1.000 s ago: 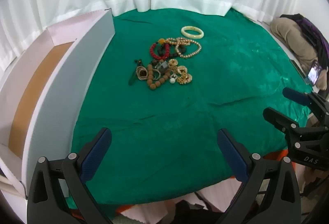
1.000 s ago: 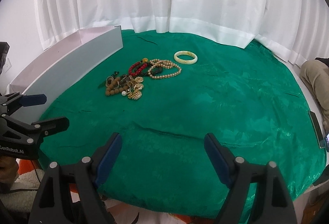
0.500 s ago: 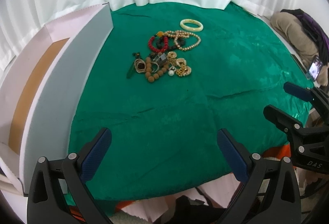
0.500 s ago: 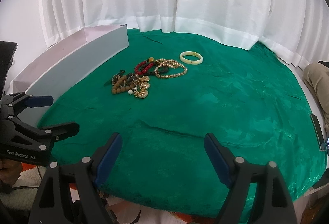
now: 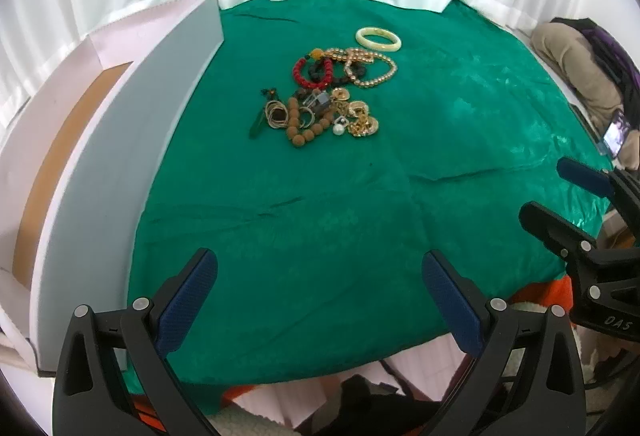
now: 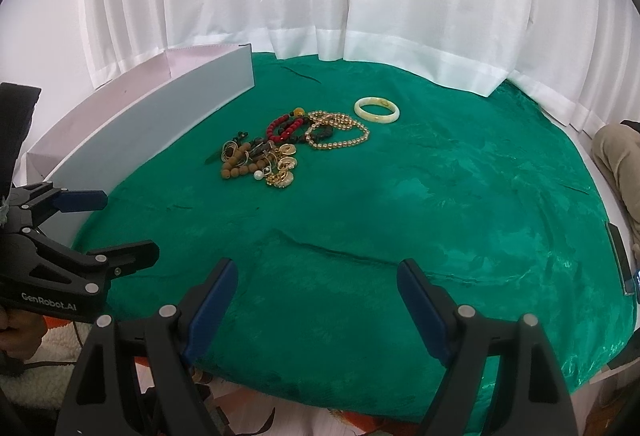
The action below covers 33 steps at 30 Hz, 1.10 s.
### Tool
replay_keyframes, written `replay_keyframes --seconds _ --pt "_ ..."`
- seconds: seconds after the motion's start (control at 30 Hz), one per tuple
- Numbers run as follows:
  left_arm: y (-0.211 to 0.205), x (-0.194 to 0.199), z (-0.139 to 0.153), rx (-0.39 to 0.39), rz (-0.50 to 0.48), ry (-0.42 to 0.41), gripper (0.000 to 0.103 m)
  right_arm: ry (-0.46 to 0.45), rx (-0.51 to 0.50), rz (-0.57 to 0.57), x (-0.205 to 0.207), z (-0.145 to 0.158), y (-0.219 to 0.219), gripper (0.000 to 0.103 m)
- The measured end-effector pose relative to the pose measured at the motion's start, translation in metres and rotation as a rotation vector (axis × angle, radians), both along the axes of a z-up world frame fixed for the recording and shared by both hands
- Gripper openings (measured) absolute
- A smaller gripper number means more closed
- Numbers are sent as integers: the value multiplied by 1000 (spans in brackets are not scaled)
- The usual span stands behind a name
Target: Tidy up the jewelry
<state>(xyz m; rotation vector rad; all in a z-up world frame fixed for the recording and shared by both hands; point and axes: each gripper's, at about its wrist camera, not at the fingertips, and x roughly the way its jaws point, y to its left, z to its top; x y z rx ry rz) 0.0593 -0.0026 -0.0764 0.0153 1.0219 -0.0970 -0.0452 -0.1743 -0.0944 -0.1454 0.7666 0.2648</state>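
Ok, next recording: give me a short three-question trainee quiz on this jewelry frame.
1. True or false: the left gripper holds a bracelet.
2. Which piece lies apart from the heap: A) the pale cream bangle, B) the red bead bracelet, C) the single white pearl?
3. Fill in: the grey-walled cardboard box stands on the green velvet cloth's ____ side.

Key: 1 false, open and empty, like the right gripper. 2 A. 3 left.
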Motion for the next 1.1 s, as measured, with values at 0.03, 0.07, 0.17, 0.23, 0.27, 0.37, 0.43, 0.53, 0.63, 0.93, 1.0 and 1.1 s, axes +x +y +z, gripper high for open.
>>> replay_keyframes --seconds 0.03,0.07,0.17,0.23,0.27,0.37,0.43,0.53,0.63,0.93,1.0,1.1 --pt "0 0 0 0 0 1 102 0 0 -1 0 0 0 84" --pt "0 0 0 1 1 1 102 0 0 -1 0 0 0 84" --pt "0 1 -1 0 1 2 102 1 0 0 0 0 0 84" --pt "0 1 -2 0 2 5 102 1 0 0 -1 0 0 84" --pt "0 0 -2 0 2 6 102 1 0 0 -1 0 0 84" --pt "0 0 -3 0 3 10 102 1 1 -1 0 0 0 84" --pt "0 1 -4 0 5 12 102 0 1 -1 0 0 0 84" --pt "1 2 -4 -1 4 14 102 -1 3 -2 -1 0 0 84" --pt "1 1 -4 0 4 14 102 -1 3 -2 -1 0 0 84" --pt "1 1 -8 -2 8 21 102 2 3 -2 0 0 0 84" --pt "1 1 -8 -2 10 22 102 3 4 -3 -1 0 1 84" --pt "1 1 -8 -2 10 22 102 3 5 -3 -1 -1 0 84"
